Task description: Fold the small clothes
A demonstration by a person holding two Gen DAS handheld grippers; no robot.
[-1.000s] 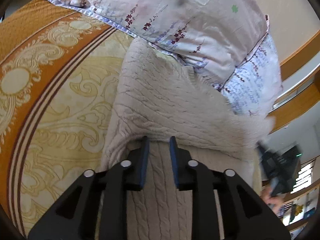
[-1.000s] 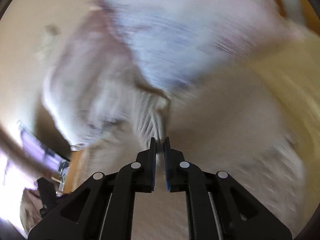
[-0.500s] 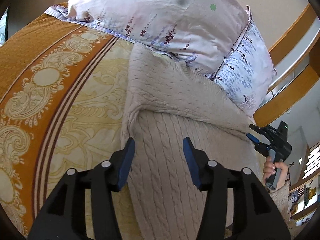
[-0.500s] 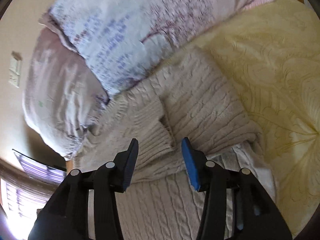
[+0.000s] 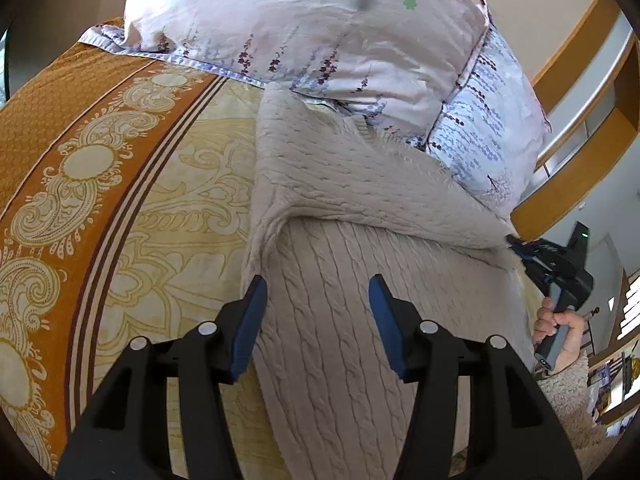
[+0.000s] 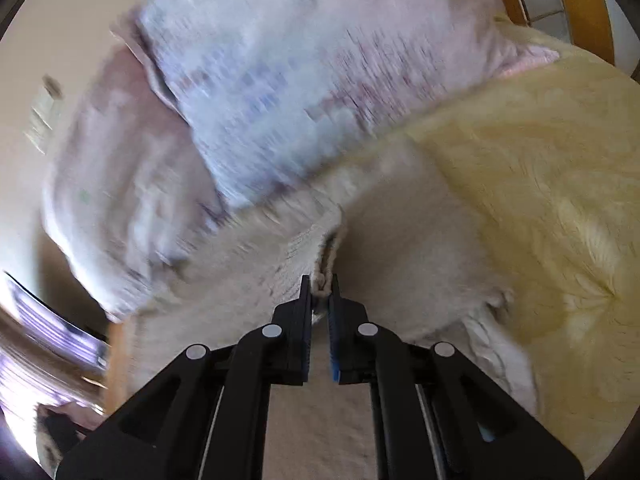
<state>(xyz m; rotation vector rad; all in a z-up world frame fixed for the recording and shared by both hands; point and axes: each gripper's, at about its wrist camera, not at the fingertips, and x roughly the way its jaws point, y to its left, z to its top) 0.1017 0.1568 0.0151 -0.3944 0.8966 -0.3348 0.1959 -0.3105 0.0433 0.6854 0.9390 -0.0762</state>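
A cream cable-knit sweater [image 5: 340, 208] lies on the bed, its far part folded over the near part. My left gripper [image 5: 318, 300] is open and empty just above the sweater's near part. My right gripper [image 6: 320, 292] is shut on a fold of the sweater [image 6: 400, 248]; that view is blurred by motion. The right gripper also shows in the left wrist view [image 5: 520, 246] at the sweater's right edge, held by a hand.
Two floral pillows [image 5: 320, 28] lie against the sweater's far edge. The bedspread [image 5: 132, 200] is yellow with an orange patterned border on the left. A wooden headboard [image 5: 580, 92] stands at the right.
My left gripper opened, let go of the sweater and stays open. My right gripper opened half a second ago and has now shut again on a fold of the sweater.
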